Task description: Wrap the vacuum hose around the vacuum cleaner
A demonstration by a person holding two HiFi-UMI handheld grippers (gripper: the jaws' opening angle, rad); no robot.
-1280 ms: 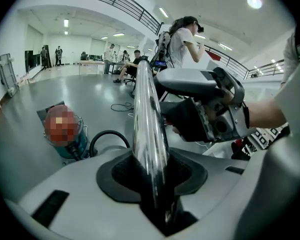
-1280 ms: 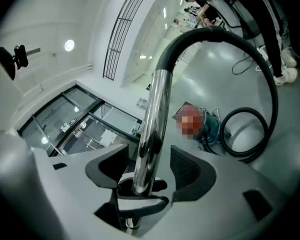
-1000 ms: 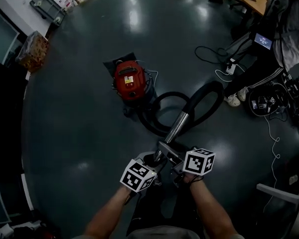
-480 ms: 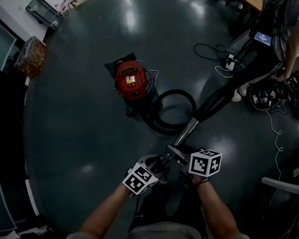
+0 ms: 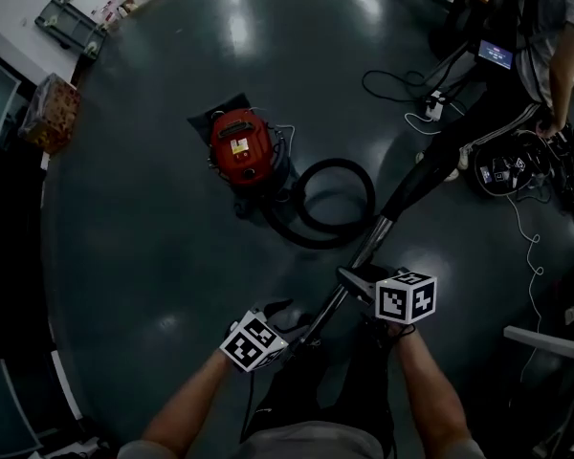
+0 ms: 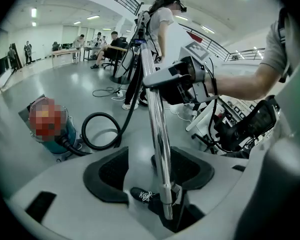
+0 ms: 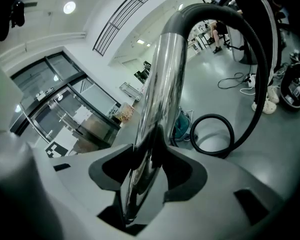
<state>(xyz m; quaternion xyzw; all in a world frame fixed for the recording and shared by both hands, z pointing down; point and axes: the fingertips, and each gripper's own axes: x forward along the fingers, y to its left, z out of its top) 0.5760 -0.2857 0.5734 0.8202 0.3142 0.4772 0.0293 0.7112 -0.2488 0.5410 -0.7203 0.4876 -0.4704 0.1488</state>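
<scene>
The right gripper (image 7: 150, 171) pinched the stiff, slick chrome wand (image 5: 349, 275), the left gripper (image 6: 150, 169) jaws just opening around it, probably the surest handle for the limp hose (image 5: 335, 199) looped on the floor beside the vacuum cleaner (image 5: 241, 146).

Red vacuum cleaner (image 5: 239, 146) upright; black hose (image 5: 336, 163) looped beside.

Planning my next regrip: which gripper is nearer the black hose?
Right. The right gripper clamps the metal tube nearer the black hose; the left gripper, jaws just opening with the tube between them, sits at the tube's opposite end.
</scene>
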